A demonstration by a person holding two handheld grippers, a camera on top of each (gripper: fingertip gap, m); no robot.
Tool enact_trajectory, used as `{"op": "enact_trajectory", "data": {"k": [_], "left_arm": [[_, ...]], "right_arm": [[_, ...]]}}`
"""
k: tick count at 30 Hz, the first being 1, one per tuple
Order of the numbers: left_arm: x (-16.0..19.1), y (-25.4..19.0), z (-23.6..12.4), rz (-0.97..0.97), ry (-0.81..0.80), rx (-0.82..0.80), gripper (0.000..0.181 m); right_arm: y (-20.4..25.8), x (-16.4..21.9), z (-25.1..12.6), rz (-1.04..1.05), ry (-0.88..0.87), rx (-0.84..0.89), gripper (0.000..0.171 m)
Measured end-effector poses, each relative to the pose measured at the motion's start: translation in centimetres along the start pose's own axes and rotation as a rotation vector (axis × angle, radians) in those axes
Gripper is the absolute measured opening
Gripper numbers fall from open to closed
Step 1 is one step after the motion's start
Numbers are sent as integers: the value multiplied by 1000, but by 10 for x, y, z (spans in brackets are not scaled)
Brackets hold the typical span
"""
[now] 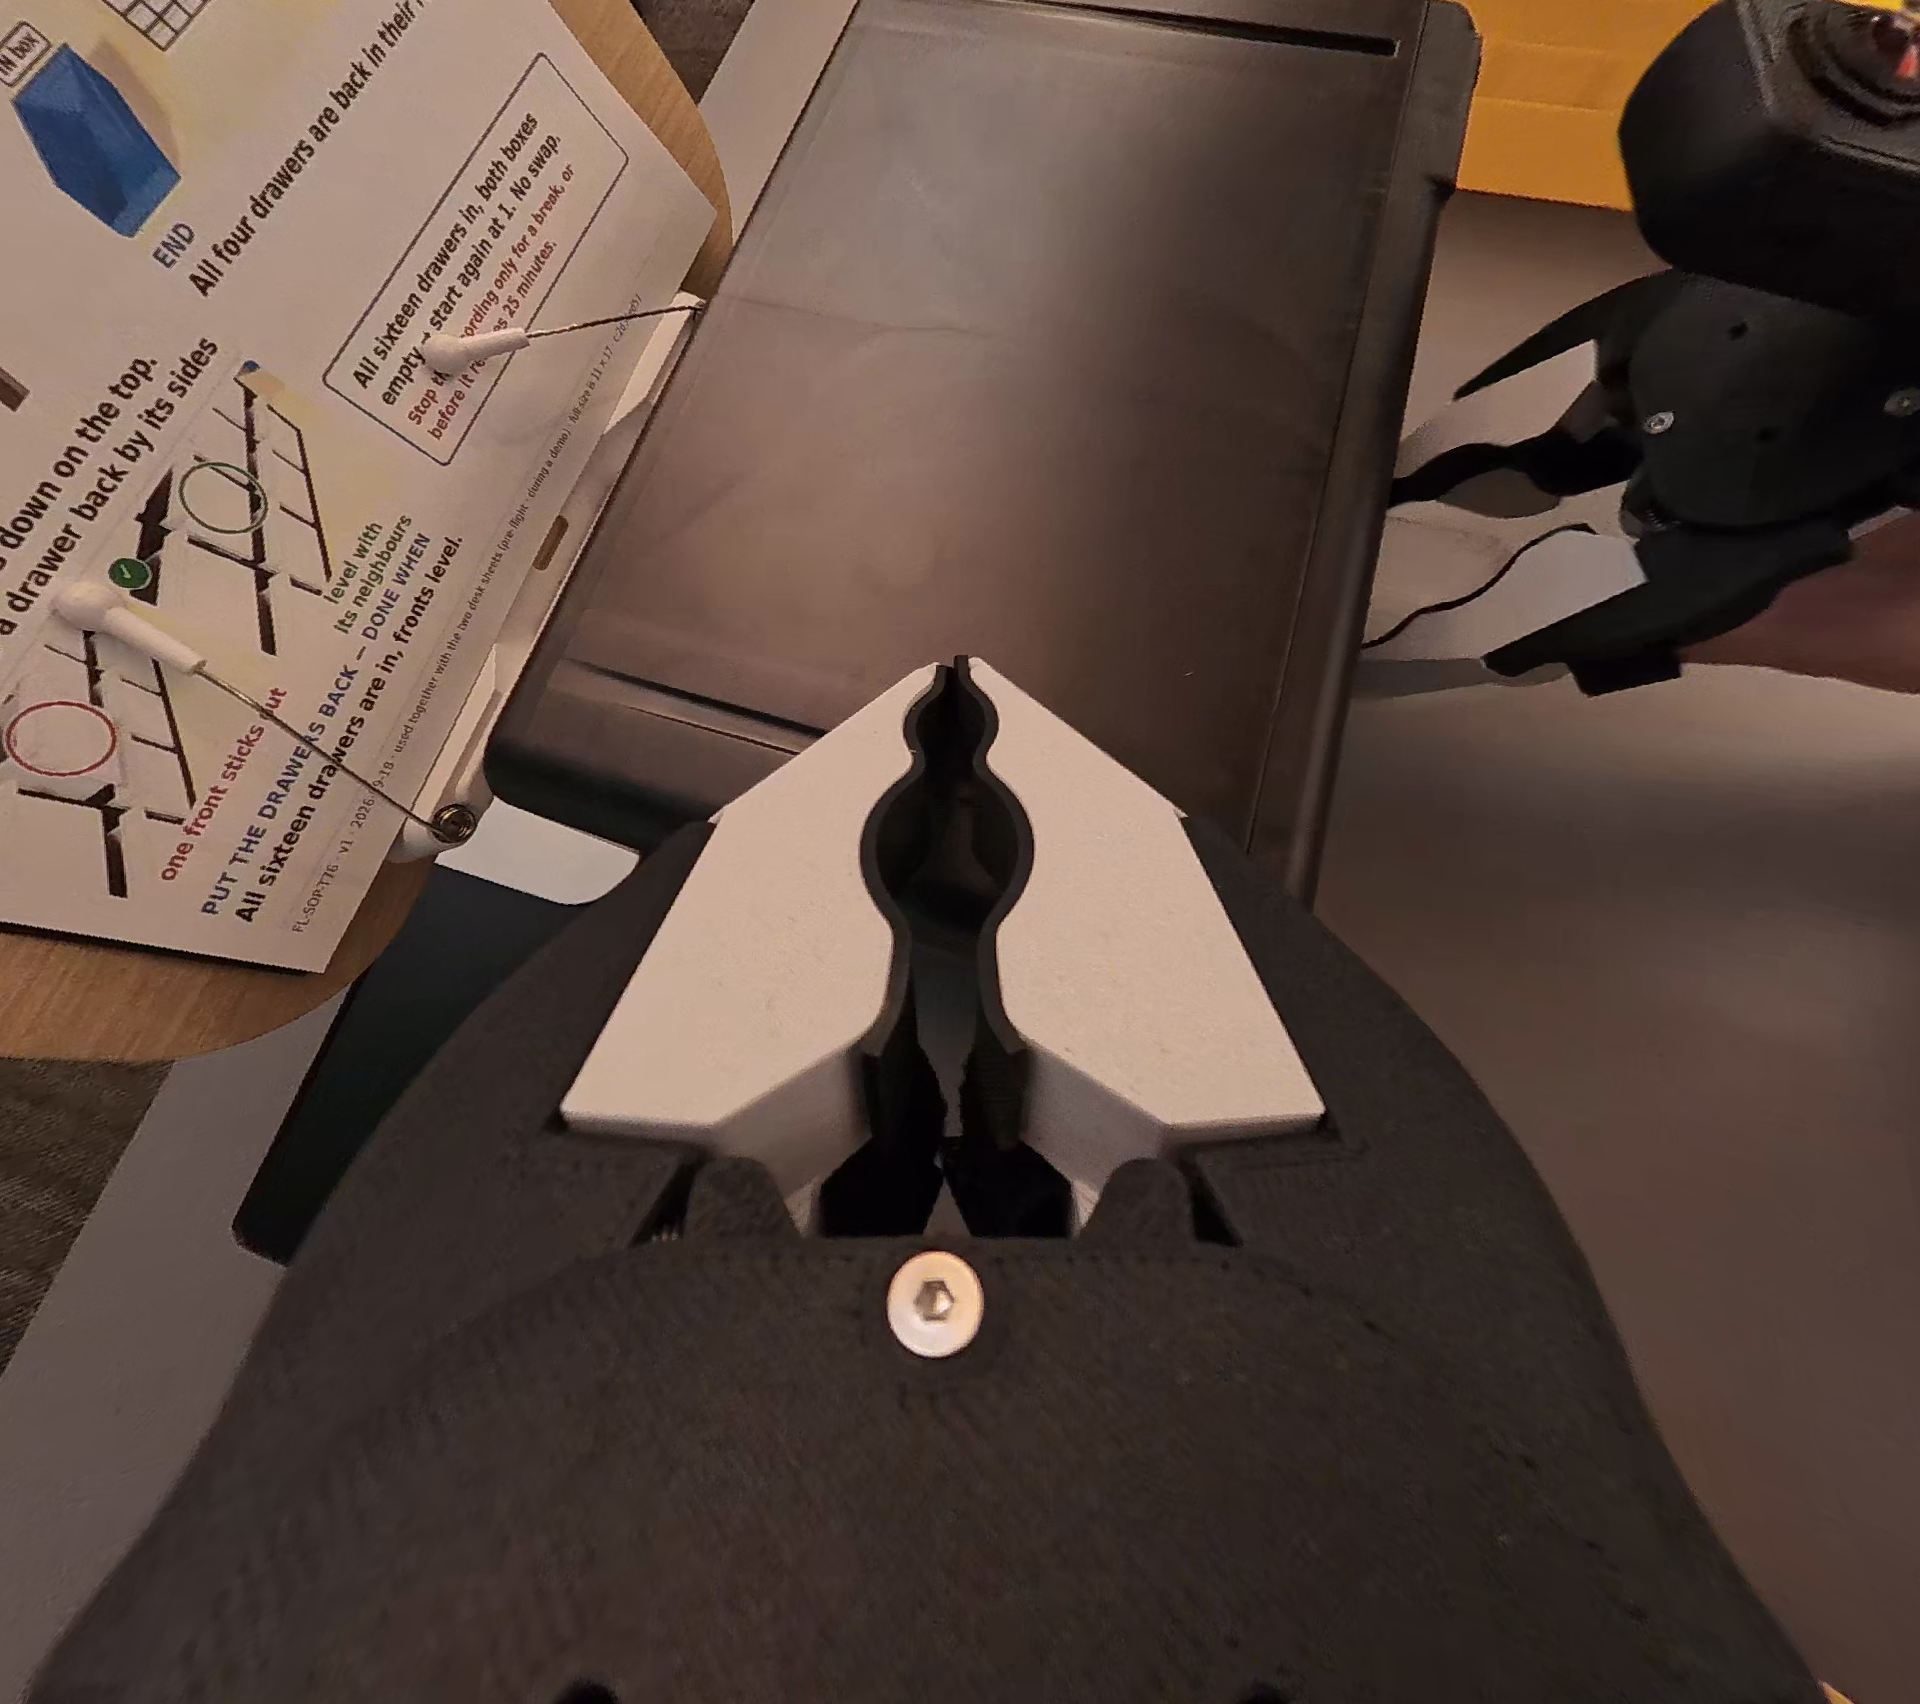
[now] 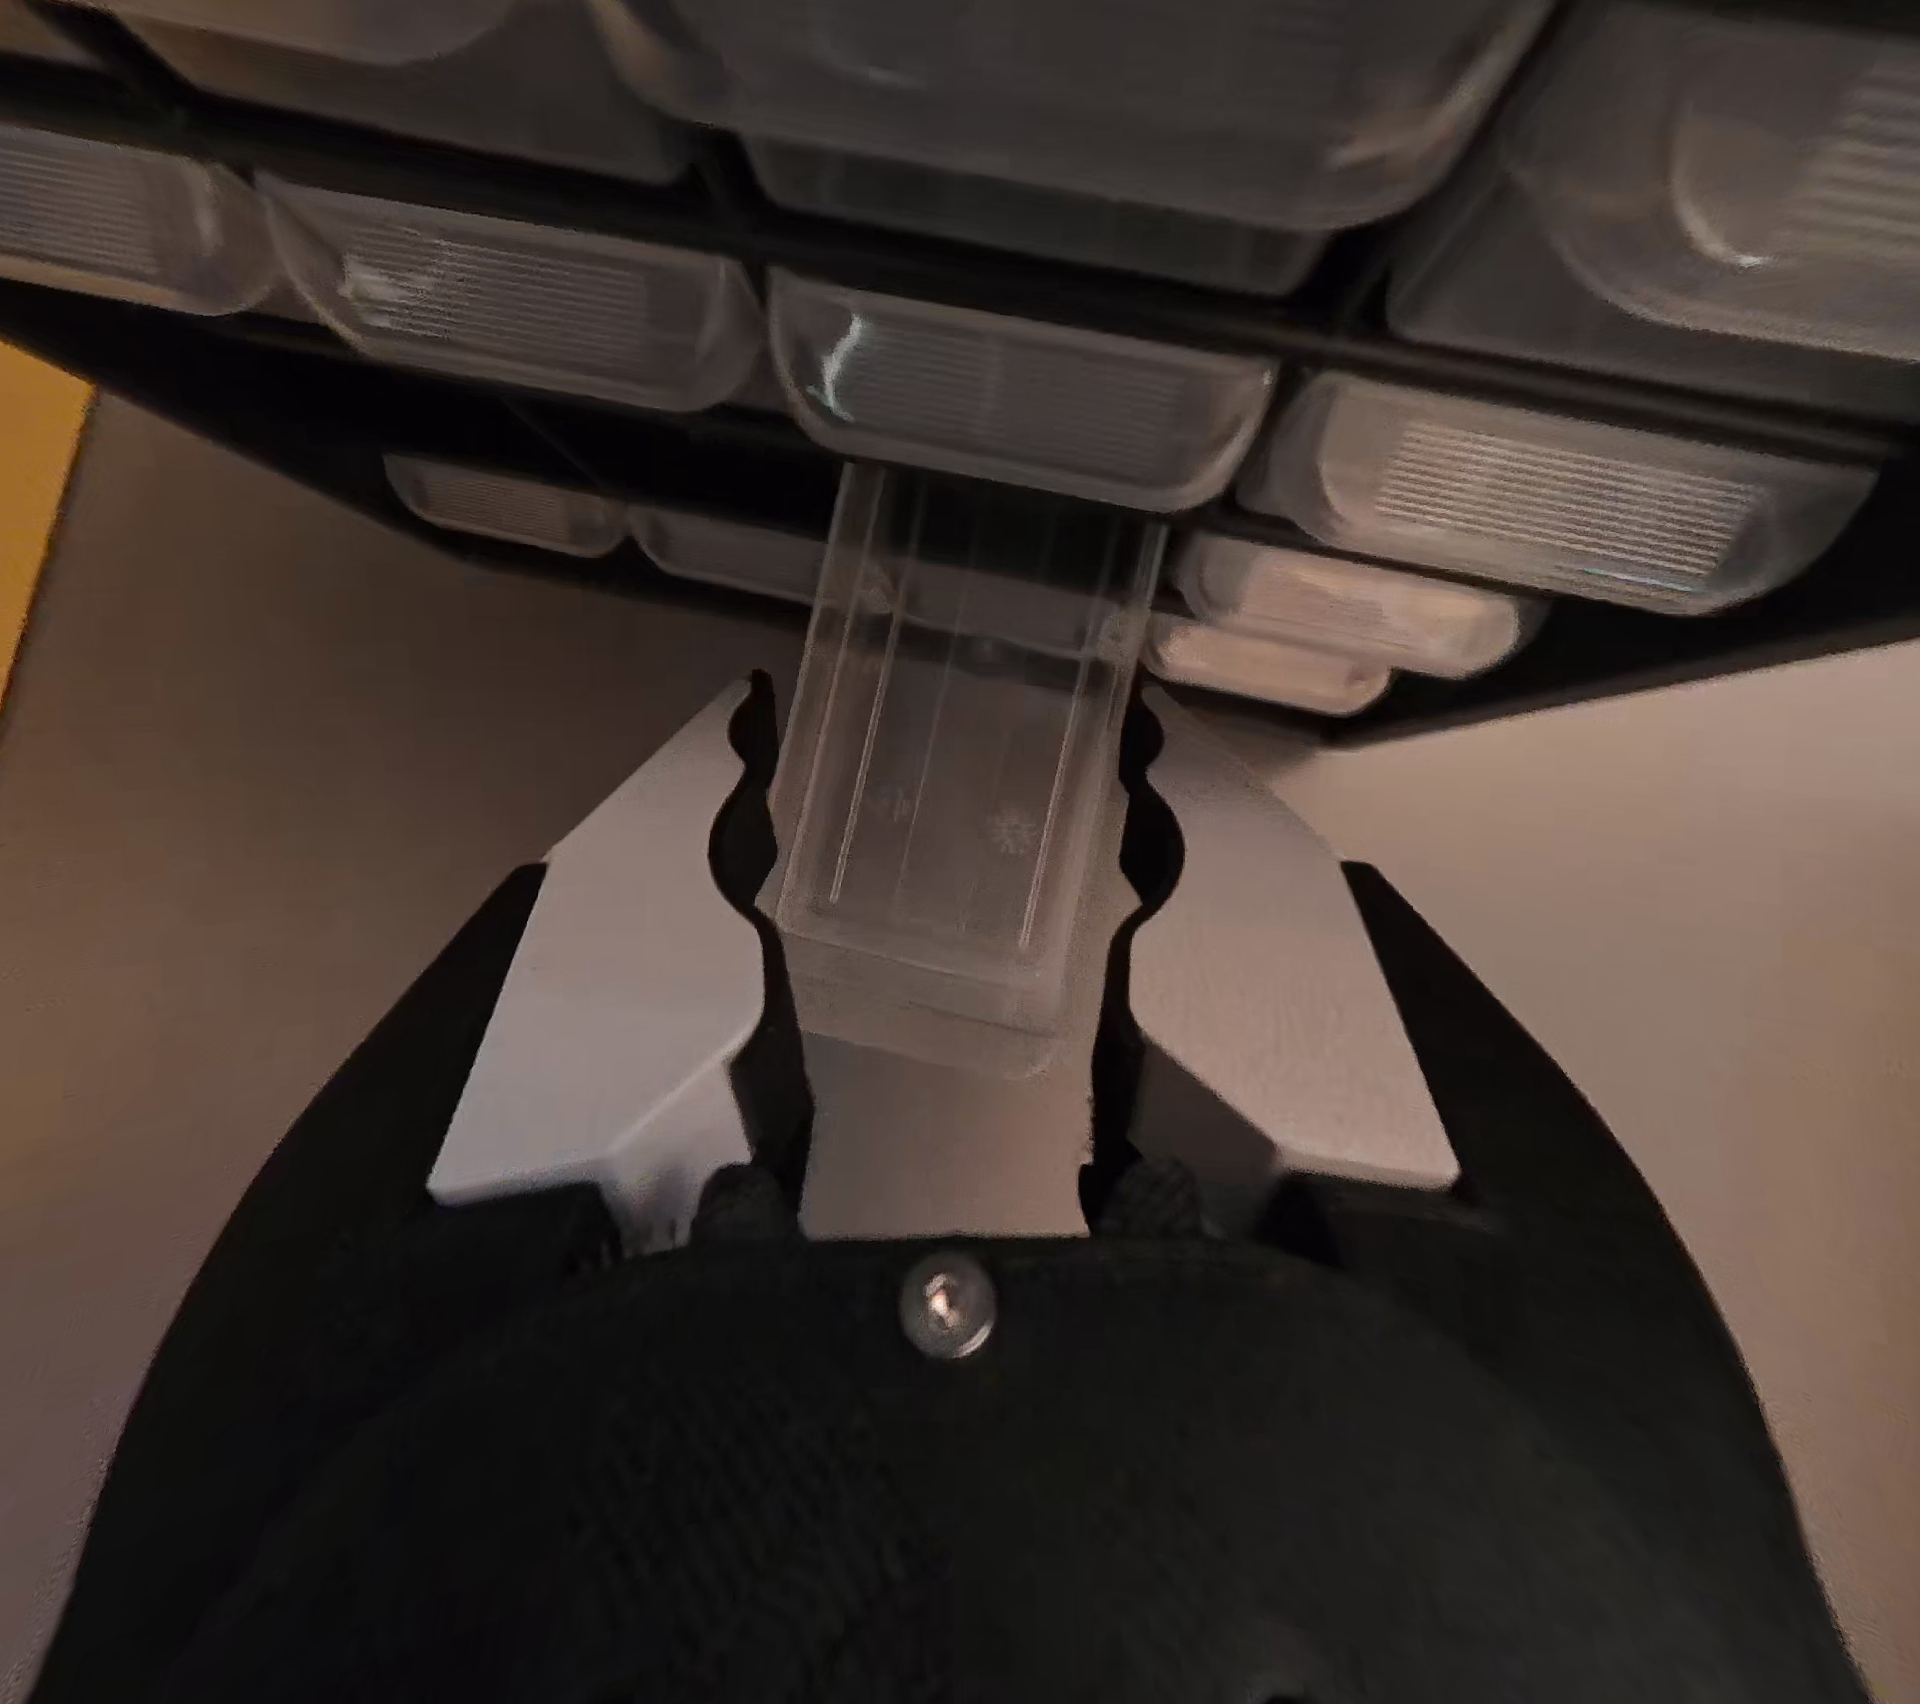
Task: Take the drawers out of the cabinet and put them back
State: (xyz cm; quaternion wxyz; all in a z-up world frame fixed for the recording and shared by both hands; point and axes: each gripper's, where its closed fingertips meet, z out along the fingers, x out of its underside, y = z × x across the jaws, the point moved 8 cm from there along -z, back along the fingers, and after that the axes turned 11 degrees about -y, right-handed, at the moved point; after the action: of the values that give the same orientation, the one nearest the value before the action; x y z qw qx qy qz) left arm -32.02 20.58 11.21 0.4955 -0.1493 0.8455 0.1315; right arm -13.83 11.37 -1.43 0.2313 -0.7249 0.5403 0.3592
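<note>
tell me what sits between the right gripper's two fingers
A clear plastic drawer, part way out of the black cabinet, sits between the right gripper's fingers; the right wrist view shows it.

The left gripper (image 1: pixel 958 667) has its two white fingers (image 1: pixel 769 916) brought together, tips touching at the front, with only the scalloped black inner pads leaving a round gap behind the tips. Nothing sits between the jaws. Its black body fills the lower part of its own view.

The right gripper (image 2: pixel 951 698) has its white fingers (image 2: pixel 623 958) set apart, the wavy black pads pressing on both sides of what lies between them. In the left wrist view the right gripper (image 1: pixel 1475 574) appears ahead and to the right of the left jaws, its camera housing uppermost, fingers pointing left.
</note>
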Motion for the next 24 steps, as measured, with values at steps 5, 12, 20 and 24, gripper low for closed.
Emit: {"op": "enact_trajectory", "data": {"k": [5, 12, 20, 24], "left_arm": [[1, 0, 0, 0, -5, 4, 0], [-1, 0, 0, 15, 12, -1, 0], [0, 0, 0, -3, 7, 0, 0], [-1, 0, 0, 4, 20, -4, 0]], "right_arm": [[-3, 9, -26, -301, -270, -57, 77], [9, 52, -62, -1066, -550, -160, 35], [12, 56, -47, -1204, -539, -115, 3], [-1, 43, -34, -1179, -478, -23, 2]]}}
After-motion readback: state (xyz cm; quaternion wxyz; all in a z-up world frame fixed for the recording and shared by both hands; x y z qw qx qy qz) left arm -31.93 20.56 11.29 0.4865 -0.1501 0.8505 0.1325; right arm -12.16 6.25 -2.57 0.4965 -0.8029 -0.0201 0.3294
